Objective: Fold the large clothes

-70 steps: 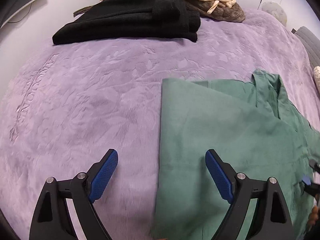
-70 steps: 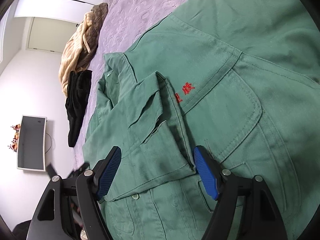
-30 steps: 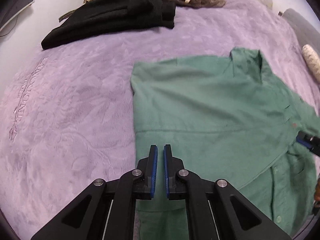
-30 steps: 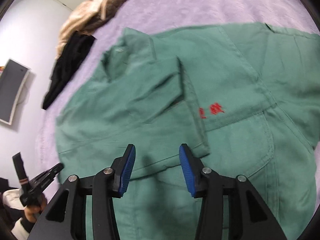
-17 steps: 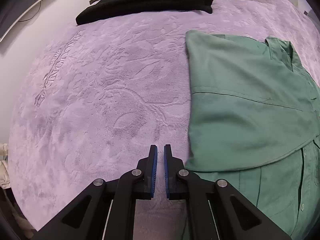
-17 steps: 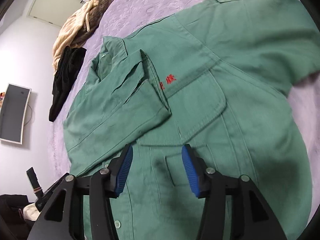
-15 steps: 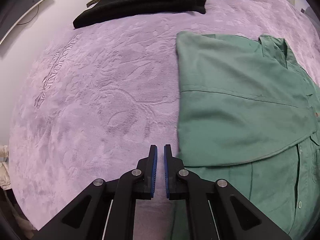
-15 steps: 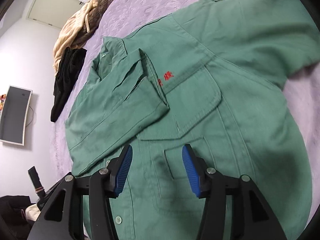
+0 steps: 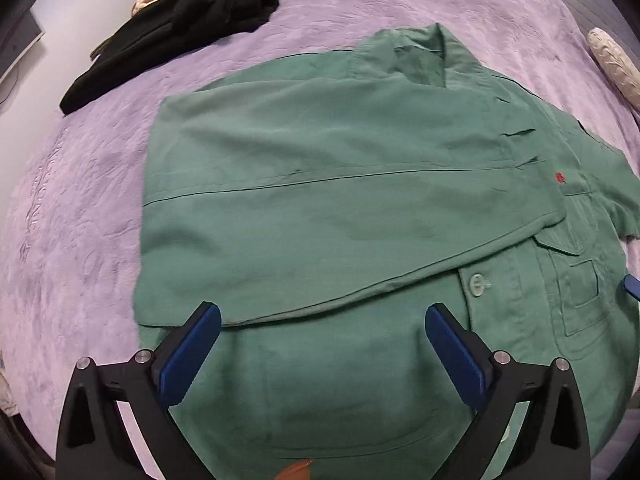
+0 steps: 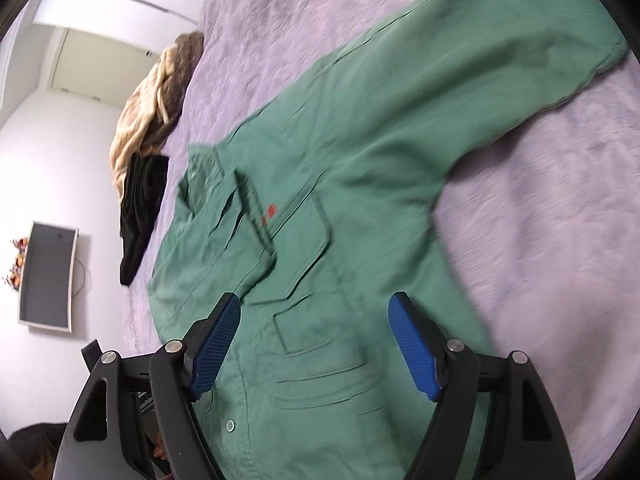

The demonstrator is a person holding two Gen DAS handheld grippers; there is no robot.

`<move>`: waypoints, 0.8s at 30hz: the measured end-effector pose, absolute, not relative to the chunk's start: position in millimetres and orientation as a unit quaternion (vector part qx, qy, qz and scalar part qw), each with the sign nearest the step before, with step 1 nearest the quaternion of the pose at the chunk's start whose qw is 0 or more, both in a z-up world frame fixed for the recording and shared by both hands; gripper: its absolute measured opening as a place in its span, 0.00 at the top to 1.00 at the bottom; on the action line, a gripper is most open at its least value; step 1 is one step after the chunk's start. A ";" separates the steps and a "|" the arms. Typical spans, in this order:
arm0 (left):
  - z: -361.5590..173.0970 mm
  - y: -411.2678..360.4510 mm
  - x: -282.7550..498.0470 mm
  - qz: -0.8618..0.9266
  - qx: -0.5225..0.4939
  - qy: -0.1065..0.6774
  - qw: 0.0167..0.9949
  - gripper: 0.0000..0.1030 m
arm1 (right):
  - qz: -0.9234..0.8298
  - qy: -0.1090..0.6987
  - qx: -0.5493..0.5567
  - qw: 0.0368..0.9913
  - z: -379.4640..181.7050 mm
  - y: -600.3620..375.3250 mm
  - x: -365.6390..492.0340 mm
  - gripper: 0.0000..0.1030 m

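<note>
The unfolded sleeve lies flat on the bed, stretching up and right from the right gripper; both grippers are released and empty, jaws just opening.

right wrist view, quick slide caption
Open right gripper hovers above a green shirt, one sleeve folded in, on a purple bedspread.

the green shirt is matt woven cloth, smooth with fine stitched seams and a pale glossy plastic button. under it the purple bedspread is soft plush with an embossed leaf pattern. beyond the shirt's collar lies matt black cloth, and a tan ribbed knit. the gripper frames are matt black plastic with ribbed blue pads and shiny metal pins.
</note>
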State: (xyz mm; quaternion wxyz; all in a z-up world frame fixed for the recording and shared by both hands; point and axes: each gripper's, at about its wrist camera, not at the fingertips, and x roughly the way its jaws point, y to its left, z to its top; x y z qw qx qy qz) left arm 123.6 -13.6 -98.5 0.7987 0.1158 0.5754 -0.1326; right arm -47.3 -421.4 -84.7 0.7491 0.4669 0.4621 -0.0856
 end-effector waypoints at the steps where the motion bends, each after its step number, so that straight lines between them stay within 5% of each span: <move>1: -99.2 -23.8 122.1 -0.136 0.113 0.577 0.797 0.01 | -0.094 0.459 0.469 0.749 -84.3 -431.7 -51.4 0.23; 24: -121.7 -233.6 90.2 -0.230 0.123 0.598 0.758 0.01 | -0.244 0.273 0.628 0.687 -143.2 -675.8 -103.6 0.23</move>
